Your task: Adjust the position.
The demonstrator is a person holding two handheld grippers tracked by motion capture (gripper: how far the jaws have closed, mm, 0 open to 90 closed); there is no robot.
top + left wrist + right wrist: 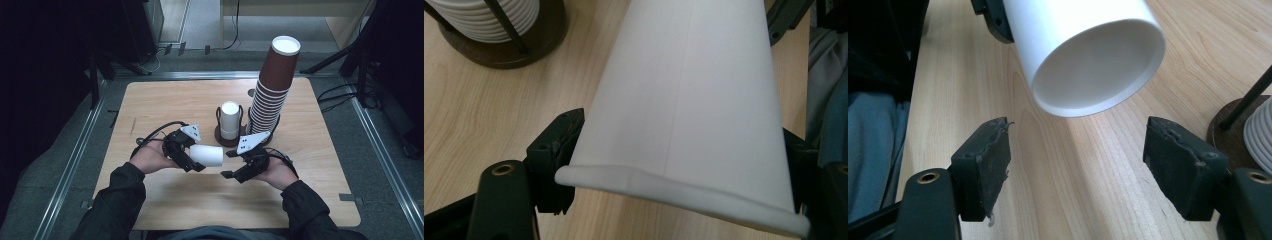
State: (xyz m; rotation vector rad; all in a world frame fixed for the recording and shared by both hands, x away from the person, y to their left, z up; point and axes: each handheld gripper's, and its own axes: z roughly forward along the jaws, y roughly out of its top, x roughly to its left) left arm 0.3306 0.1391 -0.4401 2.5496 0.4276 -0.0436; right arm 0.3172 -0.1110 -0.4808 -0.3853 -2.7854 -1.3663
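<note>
Your left gripper (192, 159) is clamped on a white paper cup (206, 155), pinching it near the rolled rim so hard that the rim flattens between the pads, as the left gripper view (684, 125) makes plain. The cup lies on its side in the air above the middle of the table (165, 105), toward your edge, its narrow end pointing at your right gripper (233, 164). That gripper stands released, jaws spread wide, with the cup's recessed base (1098, 65) just beyond its pads (983, 165) and nothing between them.

Watch the squeeze first: more pressure at the rim could crease the wall for good, and a buckled cup may not nest in a stack. If you close the right gripper on the base end, the taper may let the pads slide off toward the tip. Pulling with both hands at once could twist or tear the paper.

Behind, the white cup stack (230, 120) in its round holder (220, 136) and the tall, leaning brown cup stack (272, 90) stand near the far-right part of the table; a careless swing of your right hand could knock the leaning one.

You cannot tell whether the held piece is a single cup or several nested, since its mouth is hidden by the left jaws.
</note>
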